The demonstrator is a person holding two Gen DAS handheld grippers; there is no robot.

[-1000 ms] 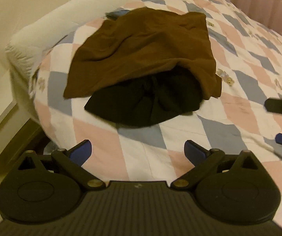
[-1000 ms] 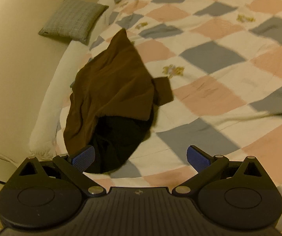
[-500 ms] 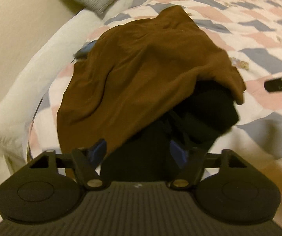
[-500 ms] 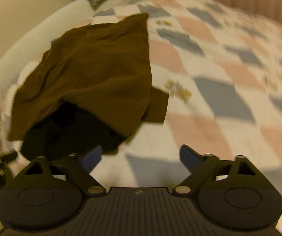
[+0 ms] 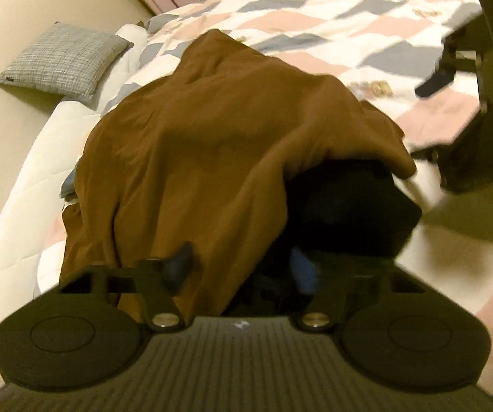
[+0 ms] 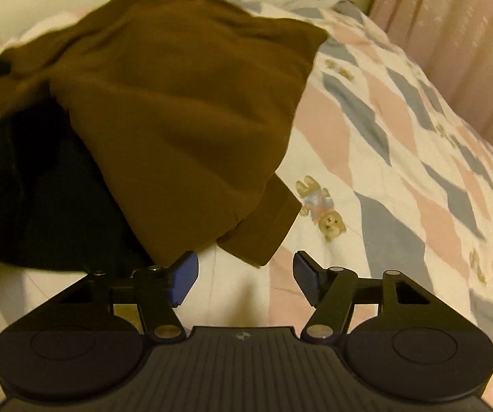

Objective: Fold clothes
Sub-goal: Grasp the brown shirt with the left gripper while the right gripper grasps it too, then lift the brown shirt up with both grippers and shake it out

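Observation:
A brown garment lies crumpled over a black garment on the checked quilt. My left gripper is at the pile's near edge and its jaws are closing. The brown hem and some black cloth hang between its fingers, and the pads do not visibly pinch them. In the right wrist view the brown garment covers the black one. My right gripper sits just short of the brown garment's loose corner. Its jaws are closing too, with only the corner's tip between them.
A grey cushion leans on the wall beside the white mattress edge. Pink curtains hang beyond the quilt, which spreads out flat to the right. A teddy print lies near the brown corner.
Both grippers have come down close to the pile and rolled. Their jaws have narrowed. The left one now straddles the brown hem; the right one has reached the brown corner.

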